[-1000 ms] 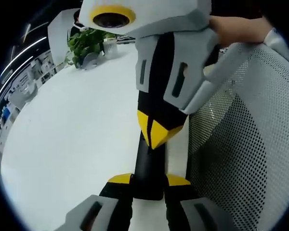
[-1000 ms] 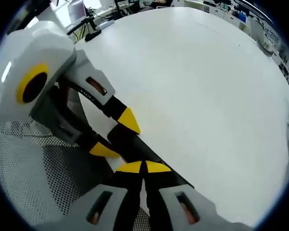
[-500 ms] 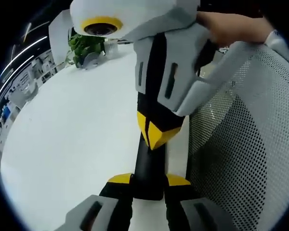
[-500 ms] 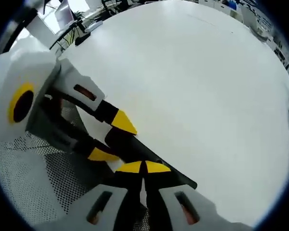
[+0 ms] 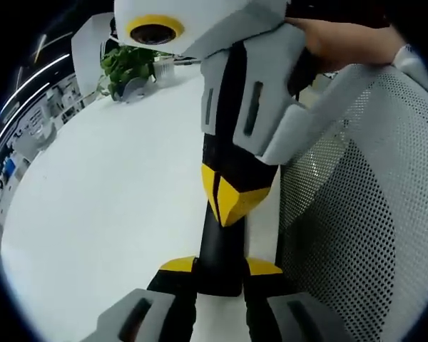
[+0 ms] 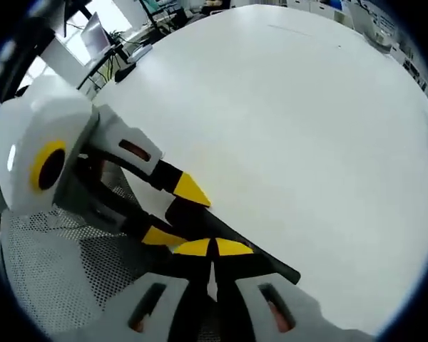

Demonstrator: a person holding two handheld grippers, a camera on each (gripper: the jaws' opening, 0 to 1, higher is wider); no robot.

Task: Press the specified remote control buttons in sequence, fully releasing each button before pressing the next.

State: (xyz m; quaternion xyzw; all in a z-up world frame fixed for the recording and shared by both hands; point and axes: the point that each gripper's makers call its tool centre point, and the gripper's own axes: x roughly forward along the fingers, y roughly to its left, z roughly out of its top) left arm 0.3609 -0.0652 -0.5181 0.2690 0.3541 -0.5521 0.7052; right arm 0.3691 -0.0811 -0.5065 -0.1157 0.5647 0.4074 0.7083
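A slim black remote point(image 5: 220, 239) lies lengthwise between the yellow-tipped jaws of my left gripper point(image 5: 221, 266), which is shut on its near end just above the white table point(image 5: 114, 192). My right gripper point(image 5: 230, 198) comes down from the top of the left gripper view, shut, with its joined yellow tips touching the remote's upper face. In the right gripper view, my right gripper point(image 6: 214, 247) has its tips together over the remote point(image 6: 271, 265). There the left gripper point(image 6: 177, 212) reaches in from the left and clamps the remote. The buttons are hidden.
A grey mesh chair back point(image 5: 357, 214) stands close on the right of the left gripper view and appears again as mesh point(image 6: 64, 278). A potted plant point(image 5: 128, 65) sits at the table's far edge. A hand point(image 5: 342, 39) holds the right gripper. The wide table top point(image 6: 292, 128) stretches beyond.
The right gripper's body has tilted and shifted slightly, while its tips stay at the same spot on the remote. The left gripper and the remote have not moved.
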